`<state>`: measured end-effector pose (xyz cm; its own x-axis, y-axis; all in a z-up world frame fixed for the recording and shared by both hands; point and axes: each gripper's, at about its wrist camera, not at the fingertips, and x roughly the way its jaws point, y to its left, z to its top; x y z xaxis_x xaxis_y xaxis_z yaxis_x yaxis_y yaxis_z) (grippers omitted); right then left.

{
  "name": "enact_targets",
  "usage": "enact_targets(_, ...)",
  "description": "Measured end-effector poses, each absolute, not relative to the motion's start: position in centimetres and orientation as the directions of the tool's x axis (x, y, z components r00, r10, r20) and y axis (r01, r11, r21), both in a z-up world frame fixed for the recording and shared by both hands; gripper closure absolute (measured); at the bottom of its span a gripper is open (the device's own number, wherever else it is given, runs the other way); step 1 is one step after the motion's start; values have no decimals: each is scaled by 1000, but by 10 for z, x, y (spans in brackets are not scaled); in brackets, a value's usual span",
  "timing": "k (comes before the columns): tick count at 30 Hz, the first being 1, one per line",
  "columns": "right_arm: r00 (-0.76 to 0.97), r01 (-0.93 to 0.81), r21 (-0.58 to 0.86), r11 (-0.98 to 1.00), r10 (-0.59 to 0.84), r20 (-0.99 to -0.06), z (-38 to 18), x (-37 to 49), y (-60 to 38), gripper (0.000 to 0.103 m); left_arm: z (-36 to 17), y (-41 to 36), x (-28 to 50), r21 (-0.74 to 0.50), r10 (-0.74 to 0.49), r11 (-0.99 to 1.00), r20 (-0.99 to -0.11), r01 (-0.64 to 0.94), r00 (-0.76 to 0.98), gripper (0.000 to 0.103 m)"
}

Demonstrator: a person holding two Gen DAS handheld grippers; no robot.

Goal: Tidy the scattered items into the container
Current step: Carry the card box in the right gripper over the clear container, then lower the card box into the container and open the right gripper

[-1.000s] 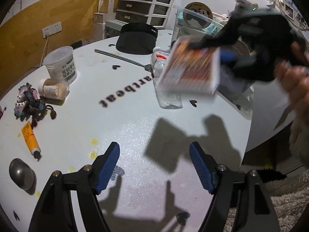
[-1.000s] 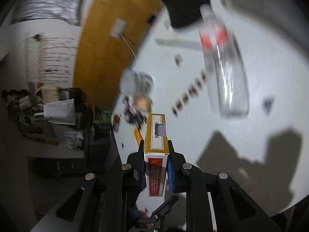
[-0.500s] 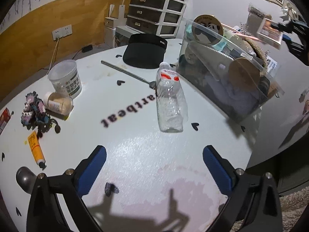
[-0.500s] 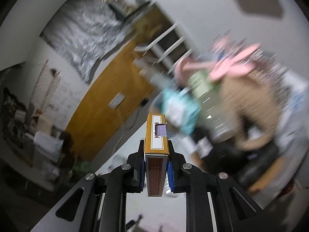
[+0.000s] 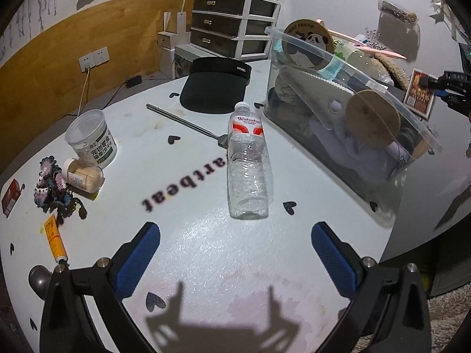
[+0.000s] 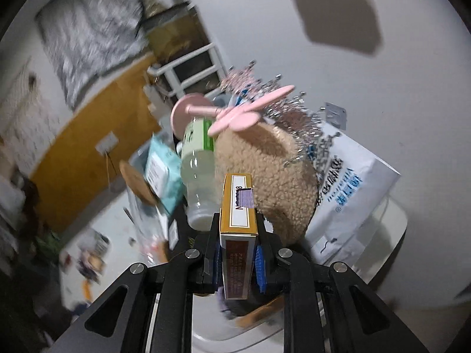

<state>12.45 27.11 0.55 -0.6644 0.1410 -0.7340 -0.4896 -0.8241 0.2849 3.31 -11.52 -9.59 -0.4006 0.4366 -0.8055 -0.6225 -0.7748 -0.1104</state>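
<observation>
The small box (image 6: 238,232) is a flat carton with a gold-brown narrow face framed in white, a purple tab near its far end, and a dark red printed side; in the left wrist view its broad face (image 5: 419,95) shows an orange-on-dark picture. The right gripper (image 6: 238,260) points downward and pinches this box edge-on: 2 blue pads press its 2 broad sides, and most of the carton sticks out forward past the fingertips. It hangs above the crowded clear plastic container (image 5: 379,86), over a tan fleecy item (image 6: 265,173), a pale drink bottle (image 6: 198,176) and a pink fan (image 6: 232,114). That view is blurred, so whether the box touches the fleece is hard to say.

The left gripper (image 5: 235,253) points steeply down at the white table (image 5: 188,235), its jaws at full spread with nothing between them. An empty water bottle (image 5: 248,164) lies on its side just ahead of the tips, next to the container's near wall. Further left lie a white tub (image 5: 91,139), a toothpick jar (image 5: 82,175), a knitted hair clip (image 5: 53,188) and an orange tube (image 5: 54,239), while a black visor (image 5: 216,85) sits behind the bottle.
</observation>
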Motion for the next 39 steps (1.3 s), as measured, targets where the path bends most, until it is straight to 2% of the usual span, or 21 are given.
enact_targets(5, -601, -392, 156, -907, 124, -790, -10, 107, 259, 83, -96, -112, 32, -108, 424, -792, -806, -601, -413, 0)
enact_targets(10, -583, -334, 111, -936, 113, -805, -14, 95, 261, 84, -99, -111, 31, -118, 414, -809, -810, -576, -415, 0)
enact_targets(18, -606, -339, 179, -924, 69, -793, -19, 83, 291, 84, -98, -105, 31, -112, 407, -815, -810, -569, -423, 0)
enact_targets(23, -592, -327, 56, -943, 159, -790, -8, 70, 285, 83, -100, -104, 29, -115, 402, -820, -813, -561, -421, 0)
enact_targets(27, -591, -356, 37, -934, 194, -783, 4, 67, 291, 83, -100, -104, 27, -118, 402, -820, -814, -560, -418, 0)
enact_targets(29, -591, -343, -29, -939, 240, -770, 13, 66, 283, 84, -101, -103, 27, -122, 406, -819, -813, -560, -416, 0)
enact_targets(35, -618, -279, -241, -929, 366, -696, 30, 56, 247, 84, -100, -99, 26, -132, 416, -817, -808, -561, -417, 0)
enact_targets(39, -632, -283, -310, -908, 419, -652, 26, 49, 240, 84, -100, -99, 28, -127, 414, -816, -810, -564, -416, 0)
